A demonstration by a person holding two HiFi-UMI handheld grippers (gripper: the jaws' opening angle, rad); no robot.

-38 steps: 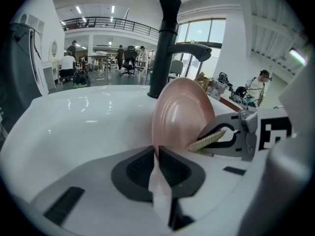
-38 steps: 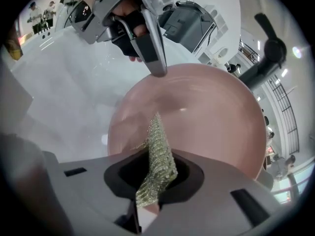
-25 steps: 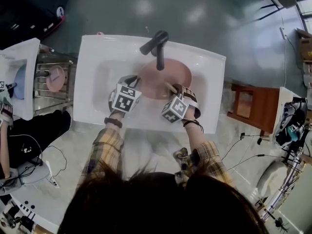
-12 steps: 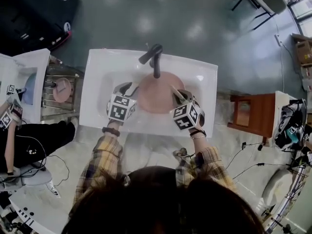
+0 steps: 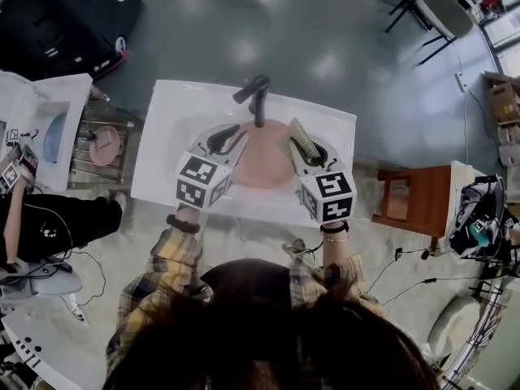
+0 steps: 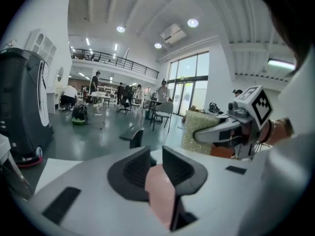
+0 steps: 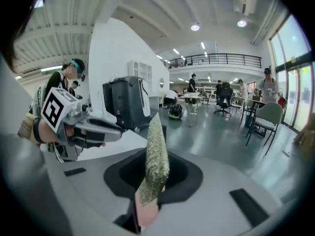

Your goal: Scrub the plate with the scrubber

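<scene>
**Both grippers lifted clear of the basin.** The round pink plate [image 5: 264,162] is seen lying flat in the bowl of the white rectangular sink [image 5: 160,149], just below the dark curved tap [image 5: 257,96], and is touched by neither tool. A second earlier both grippers were held low at the plate's edges. They have since been raised, so that each now hangs above the basin, one at either side of the plate.

The left gripper [image 6: 156,152] is shown with its jaws part-way apart, having just been drawn closer together after a wider opening. Nothing is gripped between them, and only the pink of the plate below is glimpsed through the gap. The right gripper [image 7: 158,167] is shown clamped on the glittery green-gold scrubber pad [image 5: 301,139], which is held on edge and stands up beyond the jaw tips.

The opening of the left jaws and the joint lift are judged to mark the end of a scrubbing pass, or a pause in it. Whether the plate is clean cannot be told. Were scrubbing to be resumed, the plate would probably need to be steadied again before the pad is brought down.
</scene>
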